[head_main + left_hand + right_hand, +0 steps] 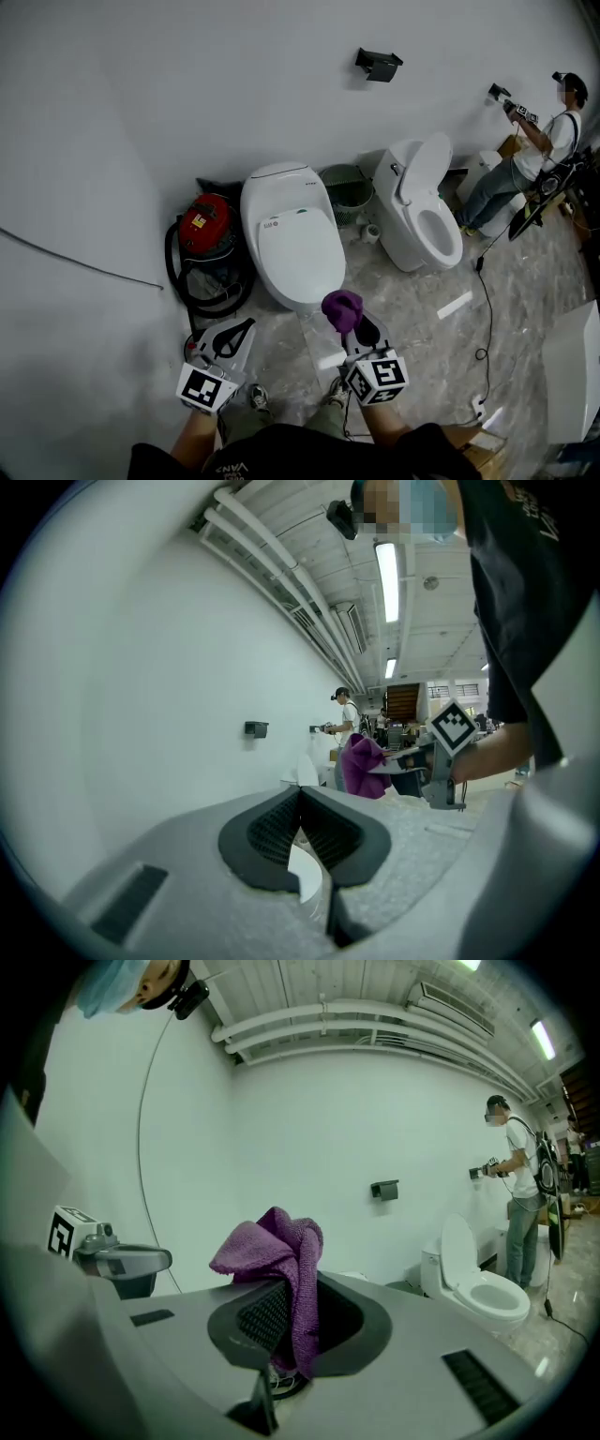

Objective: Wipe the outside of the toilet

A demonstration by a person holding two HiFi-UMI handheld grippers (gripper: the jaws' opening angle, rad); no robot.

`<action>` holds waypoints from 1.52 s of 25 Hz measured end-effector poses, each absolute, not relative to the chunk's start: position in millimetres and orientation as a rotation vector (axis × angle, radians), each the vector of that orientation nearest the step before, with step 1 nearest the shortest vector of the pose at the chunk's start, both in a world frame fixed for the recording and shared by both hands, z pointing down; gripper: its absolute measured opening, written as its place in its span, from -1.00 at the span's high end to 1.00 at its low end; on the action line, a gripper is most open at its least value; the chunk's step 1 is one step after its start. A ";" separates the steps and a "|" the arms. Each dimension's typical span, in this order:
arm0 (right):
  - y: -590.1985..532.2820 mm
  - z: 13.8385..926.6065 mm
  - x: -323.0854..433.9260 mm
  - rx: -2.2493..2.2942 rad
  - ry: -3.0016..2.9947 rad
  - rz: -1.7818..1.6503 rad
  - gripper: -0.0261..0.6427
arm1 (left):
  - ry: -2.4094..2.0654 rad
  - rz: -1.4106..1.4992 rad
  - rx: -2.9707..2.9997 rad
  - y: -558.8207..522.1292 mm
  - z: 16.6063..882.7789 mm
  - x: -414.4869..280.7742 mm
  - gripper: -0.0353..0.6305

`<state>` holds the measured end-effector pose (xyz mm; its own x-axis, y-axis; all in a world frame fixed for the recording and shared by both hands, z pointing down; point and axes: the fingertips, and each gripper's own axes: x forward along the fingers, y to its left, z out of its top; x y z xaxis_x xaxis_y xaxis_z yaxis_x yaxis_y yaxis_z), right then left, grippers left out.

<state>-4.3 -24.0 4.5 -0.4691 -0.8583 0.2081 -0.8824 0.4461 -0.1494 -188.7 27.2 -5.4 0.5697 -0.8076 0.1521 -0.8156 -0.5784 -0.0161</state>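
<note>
A white toilet (291, 234) with its lid down stands against the wall, just ahead of both grippers. My right gripper (354, 323) is shut on a purple cloth (342, 307) and hovers near the front of the toilet's bowl, short of touching it. In the right gripper view the purple cloth (281, 1260) is bunched up between the jaws. My left gripper (246, 327) hangs to the left of the bowl's front, and its jaws (302, 797) meet at the tips with nothing in them.
A red vacuum cleaner (206, 234) with a black hose sits left of the toilet. A green basket (347, 192) and a second toilet (422, 211) with its lid up stand to the right. A person (534, 150) works at the wall far right. A cable (486, 309) runs over the floor.
</note>
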 end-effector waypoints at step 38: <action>31.1 -48.2 -34.2 1.540 -2.624 0.247 0.79 | -1.493 0.166 2.771 80.4 -58.4 -219.5 0.88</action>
<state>-34.2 31.1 -48.2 -0.4879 -0.8584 0.1584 -0.8729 0.4788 -0.0940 -219.5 80.4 -58.4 0.5457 -0.8334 0.0875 -0.8323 -0.5512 -0.0587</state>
